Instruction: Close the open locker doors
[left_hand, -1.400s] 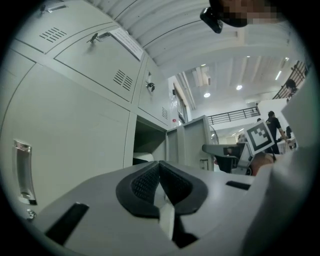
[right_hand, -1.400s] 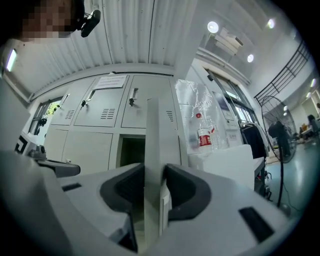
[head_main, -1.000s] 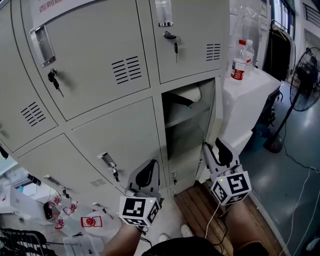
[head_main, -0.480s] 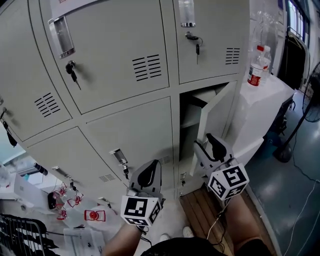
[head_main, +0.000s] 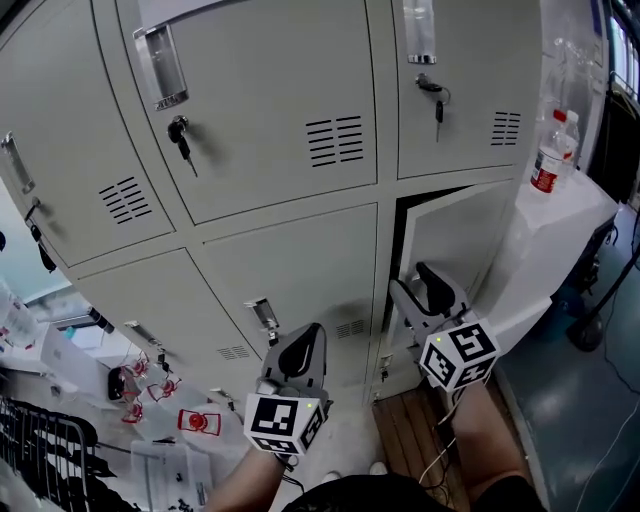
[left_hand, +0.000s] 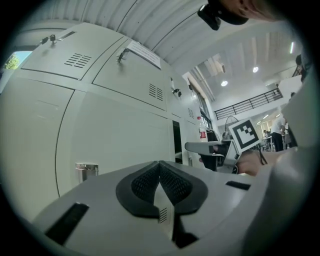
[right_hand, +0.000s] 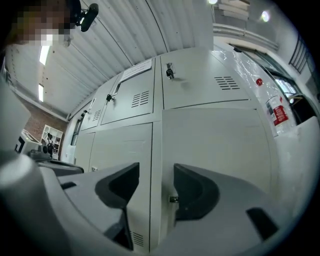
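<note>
At 3 o'clock, locker door (head_main: 470, 235) ajar, narrow gap along free edge; right gripper (head_main: 412, 282) fingers just opening, empty; left gripper (head_main: 303, 345) fingers closed.

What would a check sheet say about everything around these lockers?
Surface: wooden floorboards at the lockers' foot.
Job's things: grey lockers; bottom right door ajar, others in view shut.
Clutter: keys hanging in locks; red-and-white bits on the floor, left.
Grippers: left gripper jaws shut, empty; right gripper by the ajar door, jaws have just been opening, now wide, nothing between them.
Cables: thin white cable under the right gripper.
Surroundings: red-labelled bottle on a white cabinet.
</note>
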